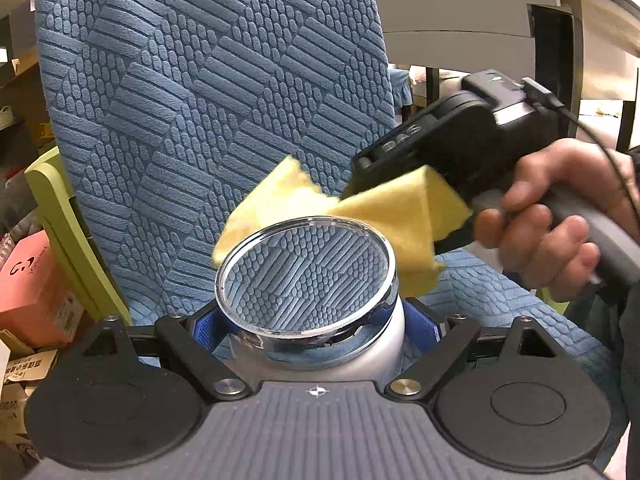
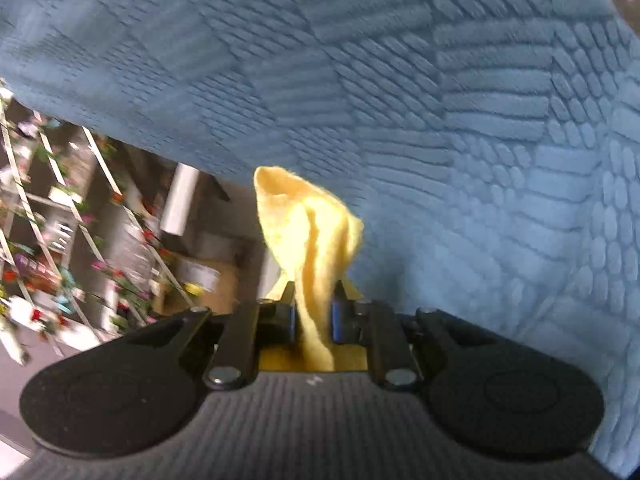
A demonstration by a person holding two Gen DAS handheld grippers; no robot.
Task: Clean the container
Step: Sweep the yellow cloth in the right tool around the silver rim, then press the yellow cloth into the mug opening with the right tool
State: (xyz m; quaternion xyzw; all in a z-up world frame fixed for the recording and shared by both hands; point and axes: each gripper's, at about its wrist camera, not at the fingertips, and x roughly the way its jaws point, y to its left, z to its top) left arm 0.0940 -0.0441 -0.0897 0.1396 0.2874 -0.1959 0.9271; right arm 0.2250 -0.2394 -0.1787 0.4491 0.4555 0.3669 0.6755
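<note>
The container [image 1: 308,276] is a round jar with a silver-white body, a chrome rim and a clear top through which the chair pattern shows. My left gripper [image 1: 316,328] is closed wide around its body, a blue pad [image 1: 204,332] on each side. A yellow cloth [image 1: 280,204] hangs just behind and to the right of the jar's rim. My right gripper [image 1: 356,196] holds it, coming in from the right in a person's hand [image 1: 540,228]. In the right wrist view this gripper [image 2: 314,312] is shut on the bunched cloth [image 2: 308,232], which sticks up between the fingers.
A chair with a blue textured cover [image 1: 208,80] fills the background, its seat [image 1: 500,296] under the jar. A green frame [image 1: 60,208] and a pink box [image 1: 32,280] stand at left, a white table [image 1: 480,20] at upper right. Cluttered shelves [image 2: 60,220] show, blurred.
</note>
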